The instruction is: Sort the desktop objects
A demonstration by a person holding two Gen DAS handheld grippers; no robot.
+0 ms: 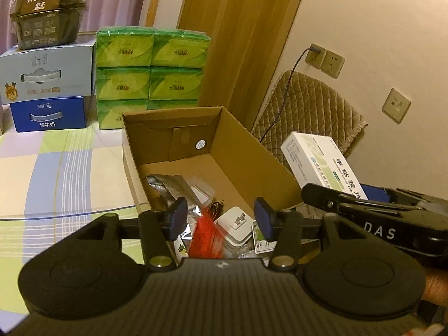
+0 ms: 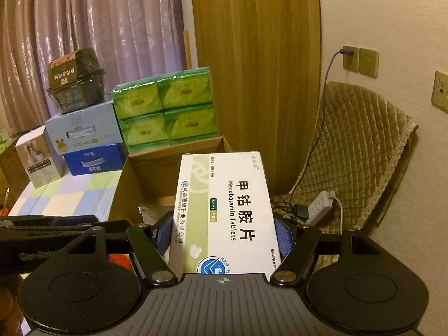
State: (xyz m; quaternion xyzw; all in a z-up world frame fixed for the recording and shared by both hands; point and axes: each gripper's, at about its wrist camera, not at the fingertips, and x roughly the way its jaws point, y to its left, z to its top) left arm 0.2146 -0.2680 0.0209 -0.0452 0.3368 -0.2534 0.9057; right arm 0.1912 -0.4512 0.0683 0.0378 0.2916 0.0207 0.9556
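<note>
Most small items already lie in the cardboard box [image 1: 229, 151], the left gripper [image 1: 221, 218] hangs above them with jaws apart, while the right gripper [image 2: 224, 232], clamped on the tablet box [image 2: 226, 210], holds it just beside the rim, not yet dropped in.

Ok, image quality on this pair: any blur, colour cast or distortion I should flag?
Left wrist view: dim, warm yellow cast; fisheye bends the door frame; the red item between the open left tongs is motion-smeared, the cardboard box fairly sharp. Right wrist view: same cast and curvature; print on the medicine box in the right tongs reads clearly.
</note>
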